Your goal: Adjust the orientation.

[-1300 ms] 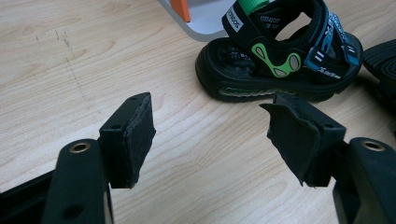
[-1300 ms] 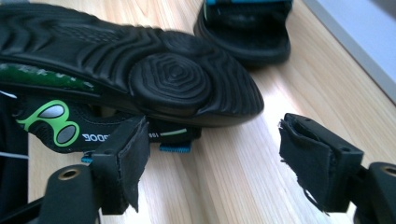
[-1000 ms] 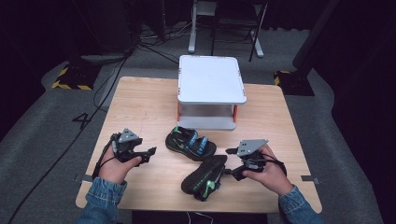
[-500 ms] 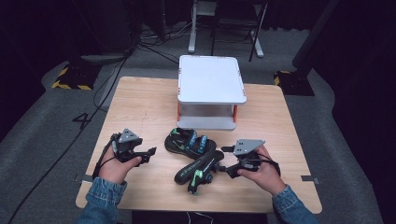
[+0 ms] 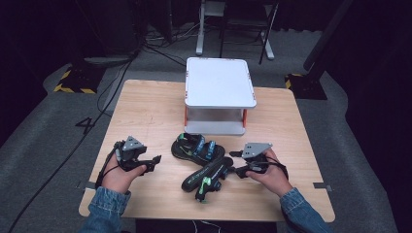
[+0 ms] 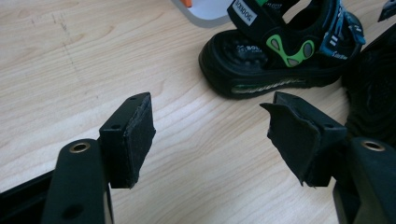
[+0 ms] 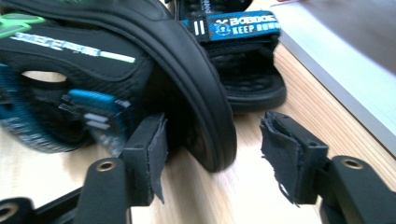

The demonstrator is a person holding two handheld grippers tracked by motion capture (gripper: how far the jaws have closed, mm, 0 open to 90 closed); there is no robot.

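Your right gripper [image 7: 212, 154] has just been closing its half-wide jaws around the tipped sandal's [image 5: 208, 175] heel at the table's [image 5: 145, 107] front, while your left gripper [image 6: 212, 140] waits wide open.

- A light wooden worktop [image 5: 145, 107] with visible grain stands in the middle of a dim room.
- Grey carpet [image 5: 43, 145] covers the floor around it; a white "4" [image 5: 86, 125] is marked on the carpet at the left.
- Yellow-and-black hazard tape [image 5: 73, 89] lies at the far left.
- Black cables [image 5: 145, 46] run across the floor beyond the worktop.
- White metal legs of a stand [image 5: 200, 29] rise at the back.
- The far background is dark.
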